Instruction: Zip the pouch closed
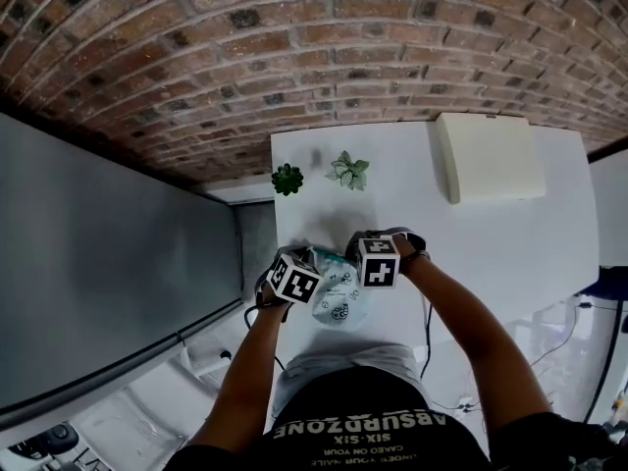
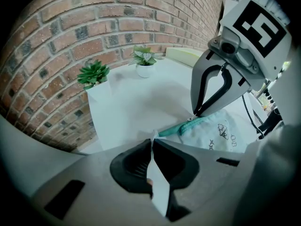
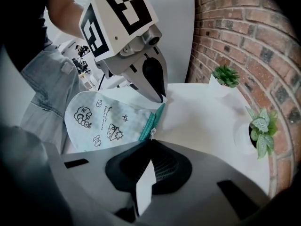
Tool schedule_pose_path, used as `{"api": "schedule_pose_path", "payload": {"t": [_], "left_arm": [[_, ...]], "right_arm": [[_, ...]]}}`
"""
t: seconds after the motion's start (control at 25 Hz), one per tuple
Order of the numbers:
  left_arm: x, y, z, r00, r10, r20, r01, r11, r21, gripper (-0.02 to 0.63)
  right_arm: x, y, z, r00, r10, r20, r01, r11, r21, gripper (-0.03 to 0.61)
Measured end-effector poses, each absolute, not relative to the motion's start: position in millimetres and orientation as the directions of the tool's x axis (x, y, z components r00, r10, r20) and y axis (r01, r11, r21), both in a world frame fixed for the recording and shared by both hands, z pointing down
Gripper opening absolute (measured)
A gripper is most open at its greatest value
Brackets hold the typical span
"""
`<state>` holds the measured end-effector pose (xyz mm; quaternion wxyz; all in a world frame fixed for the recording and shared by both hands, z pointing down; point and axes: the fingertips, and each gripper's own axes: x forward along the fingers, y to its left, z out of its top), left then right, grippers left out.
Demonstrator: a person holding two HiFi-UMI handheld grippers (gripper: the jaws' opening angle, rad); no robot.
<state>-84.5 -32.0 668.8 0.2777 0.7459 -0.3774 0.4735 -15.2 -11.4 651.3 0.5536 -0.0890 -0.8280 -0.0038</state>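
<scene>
A pale pouch (image 1: 339,304) printed with small cartoons lies on the white table (image 1: 510,253) near its front left corner. Its teal zipper (image 3: 153,119) runs along the edge that faces away from me. My left gripper (image 2: 153,142) is shut on the pouch's corner at one end of the zipper; the right gripper view shows its tips there (image 3: 162,98). My right gripper (image 3: 150,142) is shut on the small metal zipper pull (image 3: 151,133). In the left gripper view its fingertips (image 2: 194,115) meet on the teal band. The stretch of zipper between the two grippers lies flat.
Two small potted plants (image 1: 287,179) (image 1: 347,170) stand at the table's far left by the brick wall. A cream flat box (image 1: 491,155) lies at the far right. The table's left edge (image 1: 275,224) is close to the pouch. Cables (image 1: 428,332) hang by the front edge.
</scene>
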Motion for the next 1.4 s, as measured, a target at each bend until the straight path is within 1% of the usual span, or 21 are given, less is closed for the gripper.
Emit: {"api": "schedule_pose_path", "payload": {"t": [0.4, 1.4], "left_arm": [[-86.2, -32.5, 670.0, 0.251, -0.305, 0.919, -0.833, -0.551, 0.044, 0.018], [-84.1, -31.3, 666.8, 0.256, -0.302, 0.918, -0.833, -0.551, 0.051, 0.018]], "right_arm": [[-14.0, -10.1, 651.8, -0.347, 0.149, 0.926, 0.199, 0.977, -0.082, 0.0], [-12.3, -9.9, 650.6, -0.336, 0.163, 0.928, 0.184, 0.977, -0.105, 0.0]]}}
